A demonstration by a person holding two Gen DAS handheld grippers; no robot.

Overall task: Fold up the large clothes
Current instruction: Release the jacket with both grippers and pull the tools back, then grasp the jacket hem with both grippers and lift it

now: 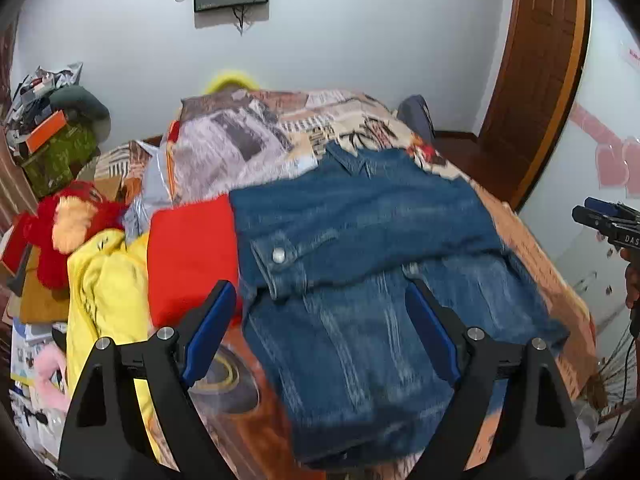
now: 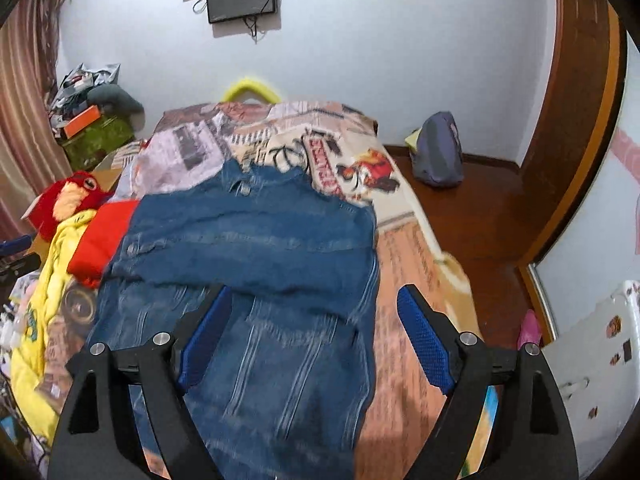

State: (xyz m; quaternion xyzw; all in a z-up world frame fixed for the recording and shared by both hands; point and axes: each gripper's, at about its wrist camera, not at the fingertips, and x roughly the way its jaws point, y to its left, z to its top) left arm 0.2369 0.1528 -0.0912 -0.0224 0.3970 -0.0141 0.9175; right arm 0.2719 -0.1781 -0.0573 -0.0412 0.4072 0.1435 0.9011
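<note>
I found the denim jacket (image 1: 360, 240) lying on the bed (image 2: 420, 248), sleeve folded across; left gripper (image 1: 320, 320) and right gripper (image 2: 316, 324) both spread, pinching nothing.

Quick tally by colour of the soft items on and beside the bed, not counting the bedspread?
Blue: 1, the denim jacket
Red: 2, the folded red cloth and the red plush toy
Yellow: 1, the yellow garment
Total: 4
</note>
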